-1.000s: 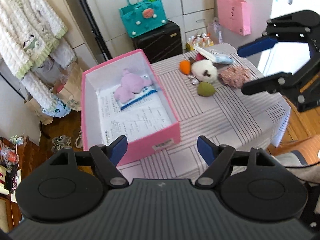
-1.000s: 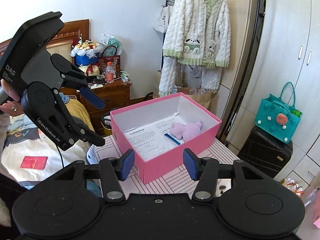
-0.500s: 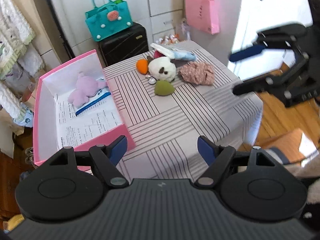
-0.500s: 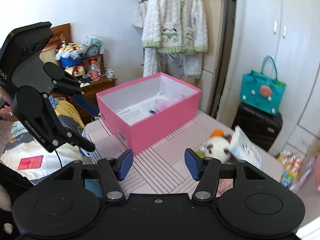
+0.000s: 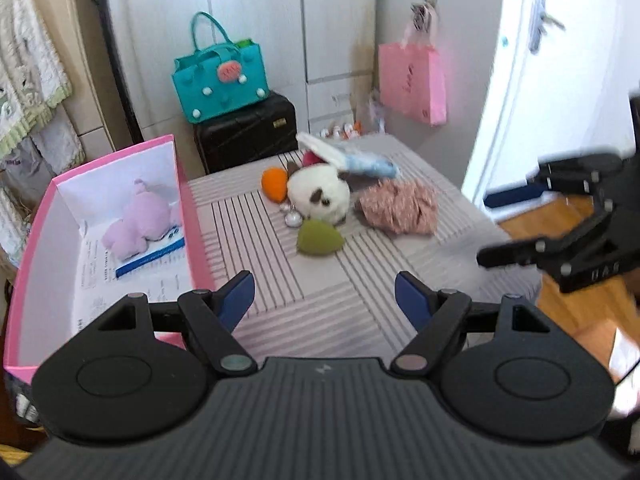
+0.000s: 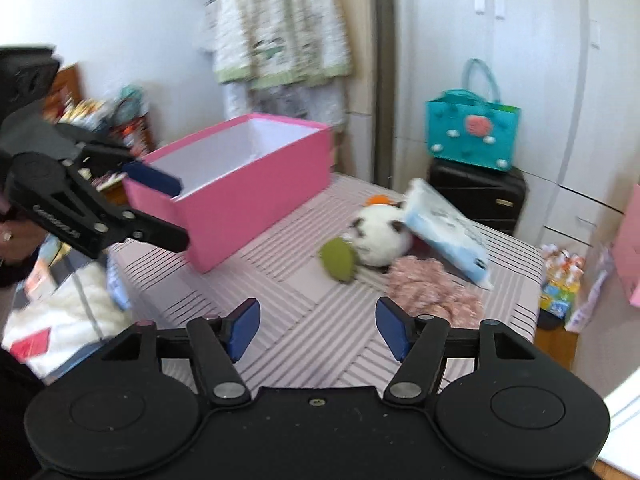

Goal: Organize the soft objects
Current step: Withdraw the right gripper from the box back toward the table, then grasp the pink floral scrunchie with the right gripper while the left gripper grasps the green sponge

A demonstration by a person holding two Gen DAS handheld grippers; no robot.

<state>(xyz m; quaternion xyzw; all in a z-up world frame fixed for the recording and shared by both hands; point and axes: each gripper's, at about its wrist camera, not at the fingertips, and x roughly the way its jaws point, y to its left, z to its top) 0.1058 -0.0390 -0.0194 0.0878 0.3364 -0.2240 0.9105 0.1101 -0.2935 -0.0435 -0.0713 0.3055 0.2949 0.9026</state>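
Observation:
A pink box (image 5: 188,216) (image 6: 240,196) stands on the striped table (image 5: 320,280) with a lilac plush (image 5: 138,222) inside. A cluster of soft things lies beyond: a white plush (image 5: 320,194) (image 6: 380,236), a green one (image 5: 318,238) (image 6: 338,260), an orange one (image 5: 274,184), a pink crumpled cloth (image 5: 398,206) (image 6: 432,288) and a blue-white packet (image 5: 352,158) (image 6: 444,232). My left gripper (image 5: 325,300) hangs open over the near table, empty. My right gripper (image 6: 318,326) has its jaws opening, nothing between them; in the left wrist view the right gripper (image 5: 486,228) shows at the table's right edge.
A teal bag (image 5: 220,80) sits on a black case (image 5: 248,132) behind the table. A pink bag (image 5: 414,80) hangs by the door. A white cardigan (image 6: 280,28) hangs behind the box. Small bottles (image 6: 560,276) stand on the floor at the right.
Both grippers have come down and swung from the box toward the cluster of soft things. The right jaws stand wider than before. The left jaws keep the same width.

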